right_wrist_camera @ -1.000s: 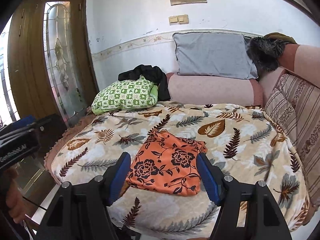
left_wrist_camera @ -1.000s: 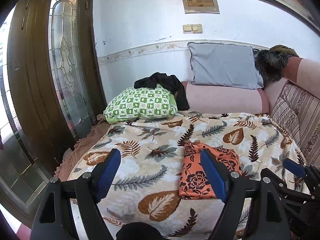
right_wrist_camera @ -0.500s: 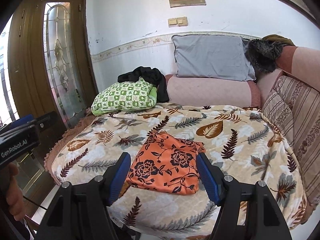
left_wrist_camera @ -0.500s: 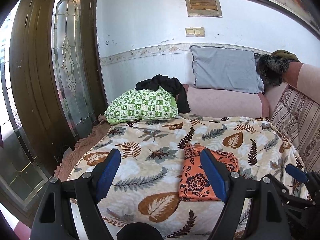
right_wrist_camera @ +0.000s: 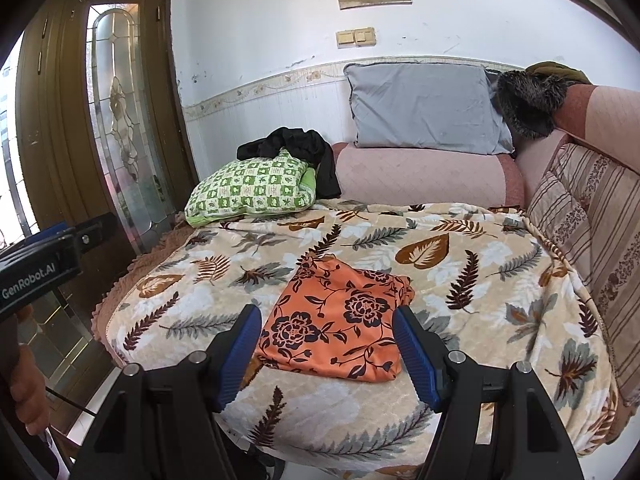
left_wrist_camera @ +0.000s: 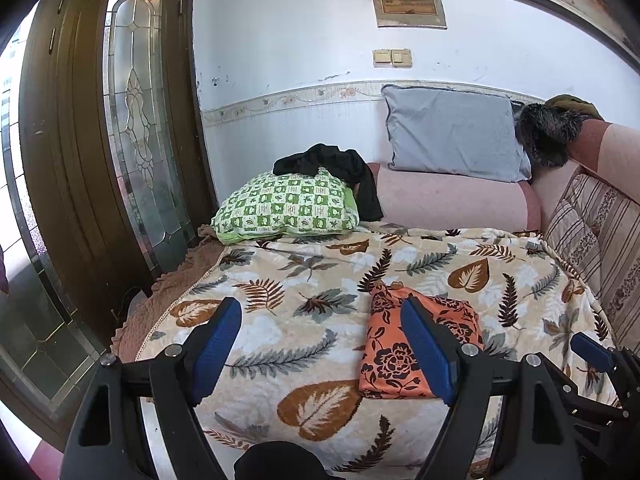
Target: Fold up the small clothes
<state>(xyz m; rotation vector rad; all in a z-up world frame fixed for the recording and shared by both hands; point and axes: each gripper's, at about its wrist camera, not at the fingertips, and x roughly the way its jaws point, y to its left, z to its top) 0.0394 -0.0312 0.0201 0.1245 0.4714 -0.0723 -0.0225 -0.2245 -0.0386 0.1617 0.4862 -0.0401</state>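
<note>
Right wrist view only: hand (right_wrist_camera: 28, 384) beside left claw (right_wrist_camera: 52, 260).

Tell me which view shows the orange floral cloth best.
The right wrist view. There the orange floral cloth lies whole and unobstructed on the leaf blanket, framed between the open right gripper. In the left wrist view the cloth sits off to the right, partly hidden behind one finger of the open left gripper.

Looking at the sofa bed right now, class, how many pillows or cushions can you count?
2: a green checked pillow at the far left beside the black garment, and a grey cushion leaning on the wall. Others may be hidden.
</note>
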